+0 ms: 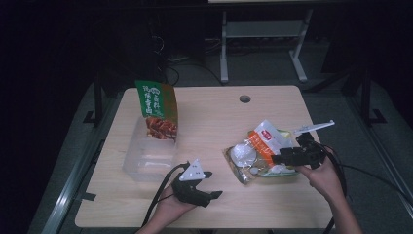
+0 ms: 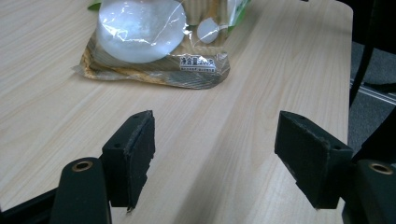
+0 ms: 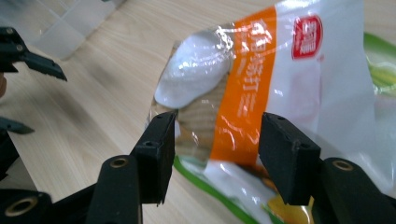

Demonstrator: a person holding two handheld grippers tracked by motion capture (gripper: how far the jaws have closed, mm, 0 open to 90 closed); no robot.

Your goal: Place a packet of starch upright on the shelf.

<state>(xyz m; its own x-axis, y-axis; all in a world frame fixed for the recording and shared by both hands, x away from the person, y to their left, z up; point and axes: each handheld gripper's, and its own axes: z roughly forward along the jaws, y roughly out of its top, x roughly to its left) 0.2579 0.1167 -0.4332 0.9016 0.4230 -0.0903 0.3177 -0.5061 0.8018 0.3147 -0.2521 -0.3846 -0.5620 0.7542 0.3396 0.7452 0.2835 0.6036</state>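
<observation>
I brought my right hand-held gripper, jaws spread wide, around the crinkly orange-and-white plastic snack packet lying on the pale wooden bench, not yet pinching; my left hand-held gripper waited open and empty nearby.

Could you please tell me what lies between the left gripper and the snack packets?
Nothing: bare tabletop separates the left gripper from the snack packets, as the left gripper view shows.

Bare table between clear bin (green pouch inside) and snack bags
</observation>
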